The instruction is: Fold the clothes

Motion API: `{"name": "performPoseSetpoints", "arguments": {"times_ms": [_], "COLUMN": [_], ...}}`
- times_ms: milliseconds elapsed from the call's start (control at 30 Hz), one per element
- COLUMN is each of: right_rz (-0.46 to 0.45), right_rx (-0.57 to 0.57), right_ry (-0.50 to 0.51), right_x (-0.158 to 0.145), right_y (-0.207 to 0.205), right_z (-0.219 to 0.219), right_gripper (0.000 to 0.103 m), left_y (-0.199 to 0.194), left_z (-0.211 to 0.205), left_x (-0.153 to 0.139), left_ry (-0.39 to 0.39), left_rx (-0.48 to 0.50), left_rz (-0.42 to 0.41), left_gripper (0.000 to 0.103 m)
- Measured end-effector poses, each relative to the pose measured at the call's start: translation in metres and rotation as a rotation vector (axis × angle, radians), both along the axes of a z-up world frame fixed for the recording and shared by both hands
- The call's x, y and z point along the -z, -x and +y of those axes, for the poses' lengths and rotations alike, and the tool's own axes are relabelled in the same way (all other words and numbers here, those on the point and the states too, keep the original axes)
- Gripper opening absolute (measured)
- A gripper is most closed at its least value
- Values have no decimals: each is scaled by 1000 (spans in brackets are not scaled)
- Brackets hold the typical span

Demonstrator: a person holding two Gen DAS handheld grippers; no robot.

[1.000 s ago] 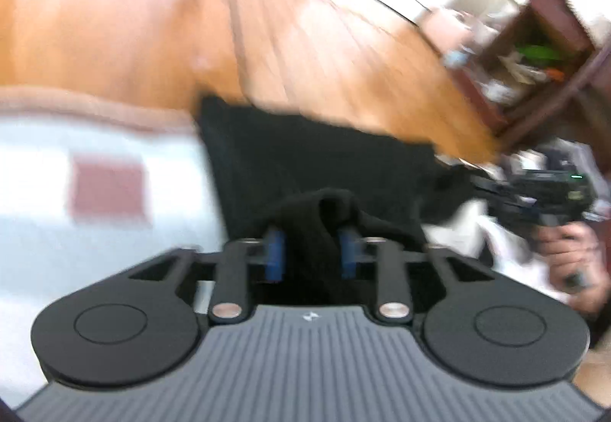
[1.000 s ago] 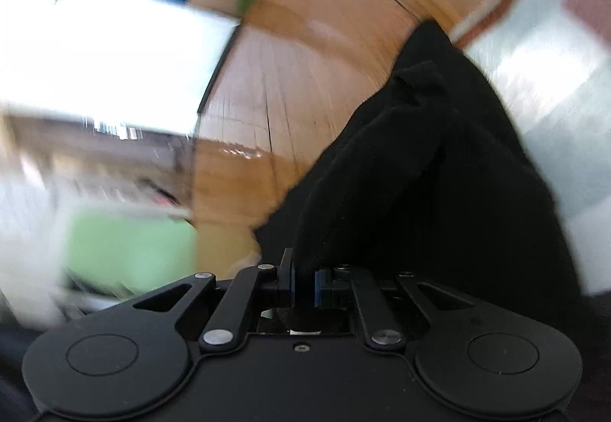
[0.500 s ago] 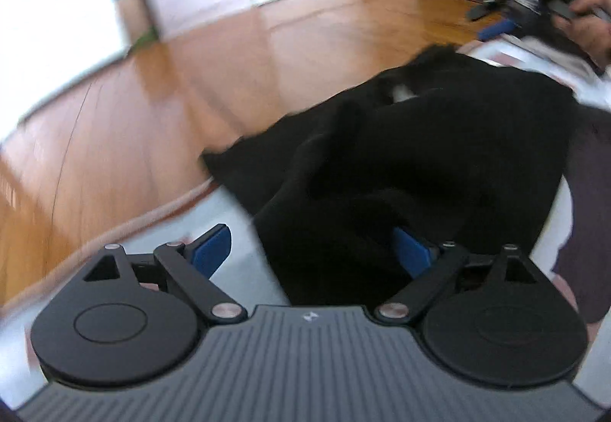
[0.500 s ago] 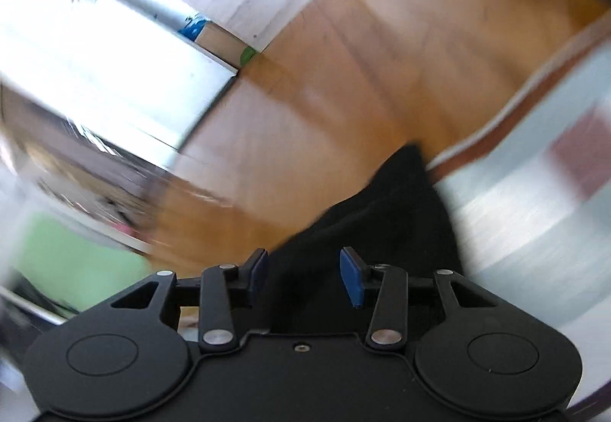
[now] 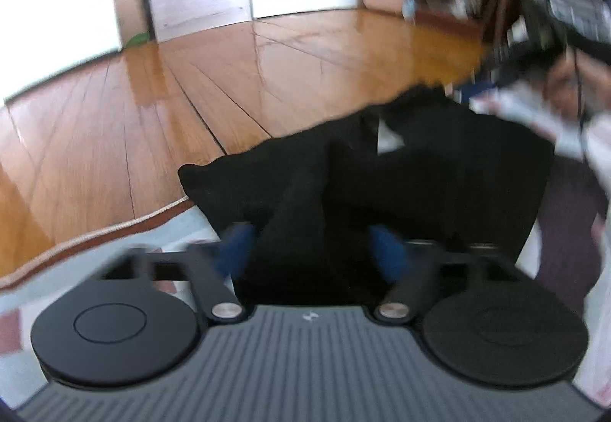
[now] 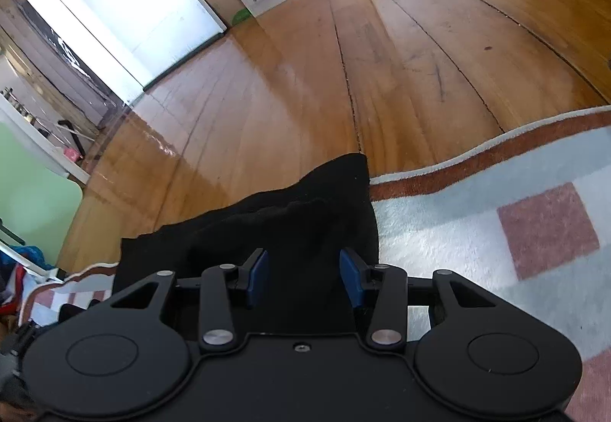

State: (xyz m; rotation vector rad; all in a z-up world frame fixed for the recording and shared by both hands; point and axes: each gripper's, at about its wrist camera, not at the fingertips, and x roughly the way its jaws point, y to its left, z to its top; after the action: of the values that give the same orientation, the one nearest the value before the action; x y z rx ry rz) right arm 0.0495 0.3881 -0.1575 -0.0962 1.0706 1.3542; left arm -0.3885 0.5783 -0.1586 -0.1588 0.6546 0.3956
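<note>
So the black garment [image 5: 401, 185] is lying half on the pale rug [image 6: 477, 231] and half over its brown border onto the wood floor [image 5: 191, 97]. From the left wrist view it's bunched up, with a ridge of fabric running from about 12 o'clock down toward the camera and a little white tag showing near the top.

The left gripper [image 5: 311, 250] has just been closing in. That ridge of cloth sits between its blue fingers [image 5: 236, 246], but the shot is too smeary to tell if the pads actually bite on it.

The right gripper [image 6: 303, 278] sits about half open over the garment's other edge. Black cloth fills the space between its fingers [image 6: 257, 277], with clear gaps on both sides, so nothing is pinched. That gripper also shows blurry at 2 o'clock in the left view, with the hand [image 5: 573, 86] holding it.
</note>
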Motion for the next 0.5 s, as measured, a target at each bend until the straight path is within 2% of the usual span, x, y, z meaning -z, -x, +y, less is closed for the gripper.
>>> {"name": "performPoseSetpoints", "arguments": {"times_ms": [33,67,100,167,233,300,333,367,400,467,500], "right_rz": [-11,-23,-34,-50,-64,-77,-89,-99,-127,-179,-187], "right_rx": [-12,-23,-35,-56,-67,-69,-68,-86,-106,-84,-66], "right_ry": [8,15,23,30,41,51,50,45,36,-30,-62], "right_x": [0,0,-1,2,4,7,8,9,8,-2,-8], "right_y": [2,3,5,9,12,13,13,16,19,27,29], "right_z": [2,4,6,13,19,24,26,27,27,18,12], "right_gripper": [48,48,48,48,48,48,39,21,9,9,9], "left_y": [2,4,6,8,9,6,0,-6,-12,-25,-30], "left_z": [3,0,-4,-18,-30,-40,-42,-45,-48,-49,-45], "left_x": [-2,-3,-4,-5,-5,-1,4,10,16,32,37], "left_ry": [26,16,3,-64,-77,-78,-95,-111,-128,-192,-197], "left_rx": [12,68,121,173,212,246,254,261,266,220,195], "left_rz": [-15,-20,-24,-12,-5,13,50,87,125,216,233], "left_gripper": [50,50,51,59,82,94,95,95,95,94,83]}}
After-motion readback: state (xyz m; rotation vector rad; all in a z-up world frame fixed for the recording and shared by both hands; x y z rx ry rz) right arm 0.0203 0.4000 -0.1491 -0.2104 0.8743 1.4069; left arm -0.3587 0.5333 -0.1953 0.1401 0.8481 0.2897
